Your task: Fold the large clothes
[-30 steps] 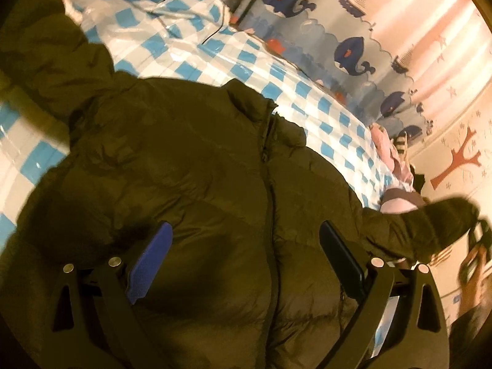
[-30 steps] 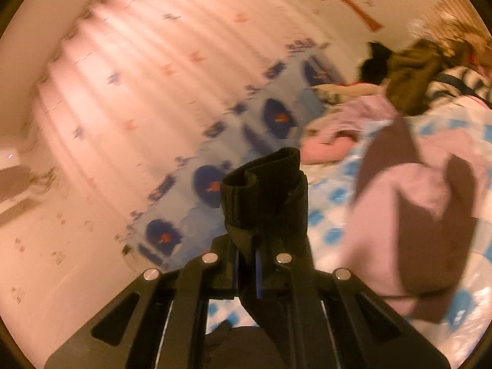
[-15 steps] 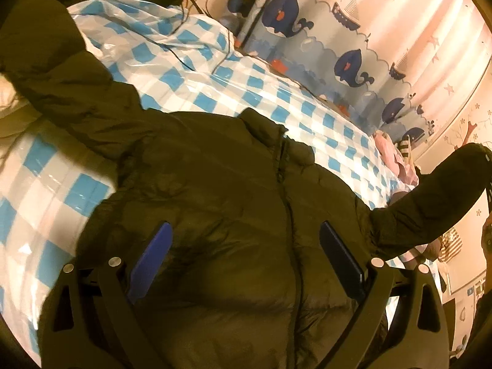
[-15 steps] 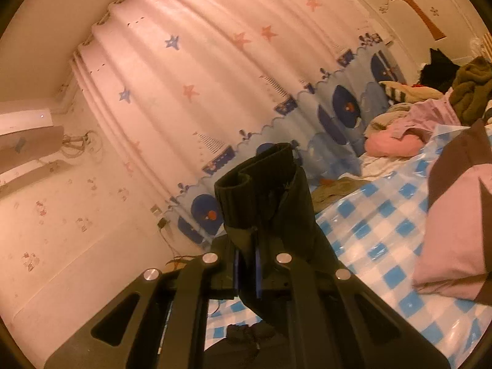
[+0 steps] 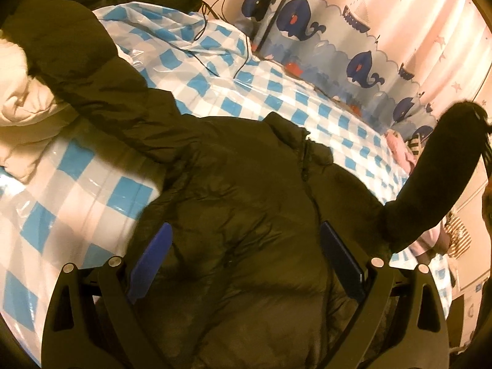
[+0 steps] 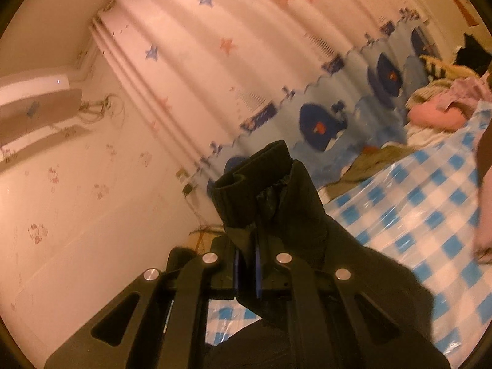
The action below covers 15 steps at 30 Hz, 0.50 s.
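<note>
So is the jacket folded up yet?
Not yet. The jacket lies spread open-armed on the bed, one sleeve lifted, its cuff pinched in the right gripper.

Left gripper (image 5: pixel 243 264) hangs wide open, tilted downward; right gripper (image 6: pixel 246 261) points near level, clamped tight on cloth

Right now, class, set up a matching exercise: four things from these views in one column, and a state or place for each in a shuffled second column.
Things:
1. left gripper
2. right gripper
3. jacket
4. whale curtain

States or places:
A. hangs beyond the bed
B. jaws wide apart, holding nothing
C. spread on the checked sheet
D. jaws shut on the sleeve cuff

Pairs: 1-B, 2-D, 3-C, 4-A
</note>
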{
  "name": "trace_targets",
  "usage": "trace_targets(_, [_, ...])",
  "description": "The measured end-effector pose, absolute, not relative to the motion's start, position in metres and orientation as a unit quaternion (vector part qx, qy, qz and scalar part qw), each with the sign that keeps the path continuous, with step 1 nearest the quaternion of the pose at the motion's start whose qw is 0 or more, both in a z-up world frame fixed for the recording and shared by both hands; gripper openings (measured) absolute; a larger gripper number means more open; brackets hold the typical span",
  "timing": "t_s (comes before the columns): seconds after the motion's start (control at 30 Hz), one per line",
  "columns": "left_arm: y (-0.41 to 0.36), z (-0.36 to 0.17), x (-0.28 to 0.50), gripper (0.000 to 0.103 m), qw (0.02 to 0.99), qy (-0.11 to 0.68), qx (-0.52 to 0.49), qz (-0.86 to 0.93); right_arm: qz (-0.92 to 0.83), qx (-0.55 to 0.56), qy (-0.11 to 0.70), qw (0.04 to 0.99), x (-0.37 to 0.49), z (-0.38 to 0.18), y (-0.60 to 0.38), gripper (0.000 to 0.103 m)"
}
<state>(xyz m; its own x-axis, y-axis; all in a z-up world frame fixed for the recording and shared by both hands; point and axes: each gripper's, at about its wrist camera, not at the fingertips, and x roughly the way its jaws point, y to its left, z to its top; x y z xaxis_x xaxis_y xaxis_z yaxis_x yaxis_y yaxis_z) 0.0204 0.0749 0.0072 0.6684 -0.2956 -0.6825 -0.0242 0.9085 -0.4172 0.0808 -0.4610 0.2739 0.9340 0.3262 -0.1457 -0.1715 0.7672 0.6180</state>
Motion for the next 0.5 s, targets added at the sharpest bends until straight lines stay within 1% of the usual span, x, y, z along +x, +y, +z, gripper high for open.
trace_targets(0.3, [0.078,0.014,0.008,0.092,0.910,0.390,-0.131,-0.049,0.175,0.288,0.192,0.922,0.132,0.222,-0.359,0.008])
trace_targets(0.5, [0.084,0.016,0.005,0.092,0.914,0.384,-0.124,-0.045,0.194,0.270,0.239,0.912,0.158,0.178,-0.296,0.008])
